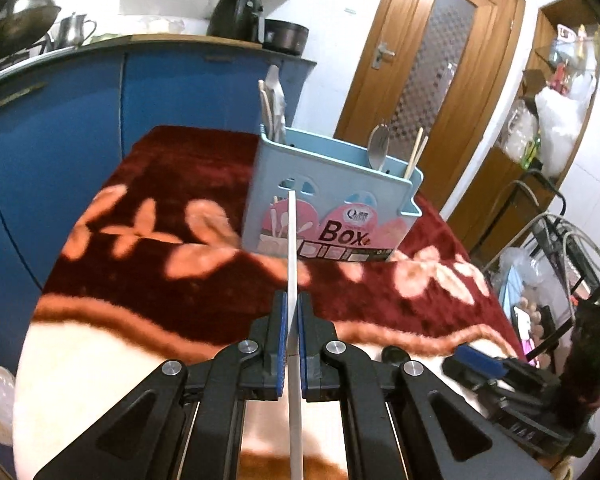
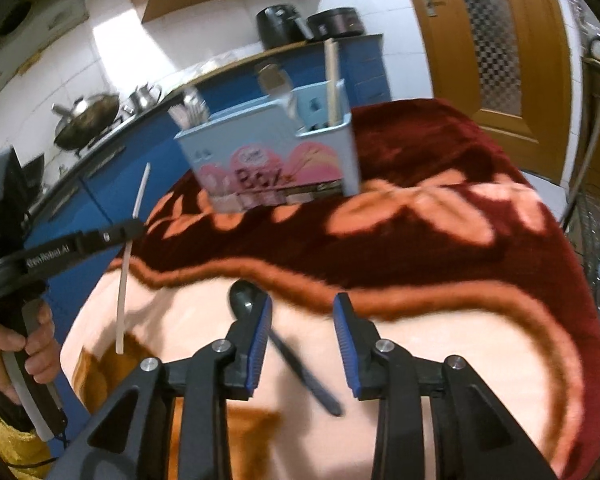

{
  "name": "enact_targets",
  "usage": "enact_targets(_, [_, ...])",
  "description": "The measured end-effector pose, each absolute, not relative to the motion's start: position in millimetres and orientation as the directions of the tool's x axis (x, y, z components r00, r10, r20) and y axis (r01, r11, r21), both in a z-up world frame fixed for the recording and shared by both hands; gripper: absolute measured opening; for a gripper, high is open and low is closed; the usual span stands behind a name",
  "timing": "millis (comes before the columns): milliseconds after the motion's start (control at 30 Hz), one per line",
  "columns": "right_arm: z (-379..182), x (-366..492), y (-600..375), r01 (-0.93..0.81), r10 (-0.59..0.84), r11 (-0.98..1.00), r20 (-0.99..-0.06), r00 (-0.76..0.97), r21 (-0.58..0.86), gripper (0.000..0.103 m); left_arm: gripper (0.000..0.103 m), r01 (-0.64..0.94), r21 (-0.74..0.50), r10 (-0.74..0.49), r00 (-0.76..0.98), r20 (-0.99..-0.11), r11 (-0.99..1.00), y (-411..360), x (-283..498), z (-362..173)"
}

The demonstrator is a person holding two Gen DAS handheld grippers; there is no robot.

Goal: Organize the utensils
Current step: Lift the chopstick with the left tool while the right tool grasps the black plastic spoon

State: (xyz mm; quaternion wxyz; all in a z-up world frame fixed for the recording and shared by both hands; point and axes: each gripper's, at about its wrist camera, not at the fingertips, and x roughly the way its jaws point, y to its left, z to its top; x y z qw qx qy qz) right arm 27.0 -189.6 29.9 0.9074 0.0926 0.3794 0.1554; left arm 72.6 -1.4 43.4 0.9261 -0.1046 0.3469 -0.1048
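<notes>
My left gripper (image 1: 293, 296) is shut on a thin white chopstick (image 1: 292, 248), which runs straight forward between the pads toward the light blue utensil box (image 1: 328, 208). The box stands upright on the red floral cloth and holds a metal spoon (image 1: 378, 146), wooden chopsticks (image 1: 416, 152) and pale utensils (image 1: 274, 100). In the right wrist view my right gripper (image 2: 302, 320) is open just above a black spoon (image 2: 244, 300). The spoon lies on the cloth with its handle slanting between the blue pads. The left gripper (image 2: 134, 226) with its chopstick (image 2: 126, 272) shows at the left, and the box (image 2: 268, 152) farther back.
The table's cloth (image 1: 160, 280) drops off at the left and right edges. Blue cabinets (image 1: 60, 140) with a wok (image 2: 86, 120), a kettle and black appliances stand behind. A wooden door (image 1: 432, 92) and a cluttered rack with cables (image 1: 560, 248) are at the right. A hand (image 2: 32, 344) holds the left gripper's handle.
</notes>
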Motion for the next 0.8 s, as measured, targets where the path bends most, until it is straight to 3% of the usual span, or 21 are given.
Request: enact_targets(800, [9.2,52.9,-104.8,-0.258,0.192,0.965,-0.765,0.615,0.035,0.04,0.004,0.117,-0.332,-0.291,0.787,-0.543,0.936,42.0,65.4,31.9])
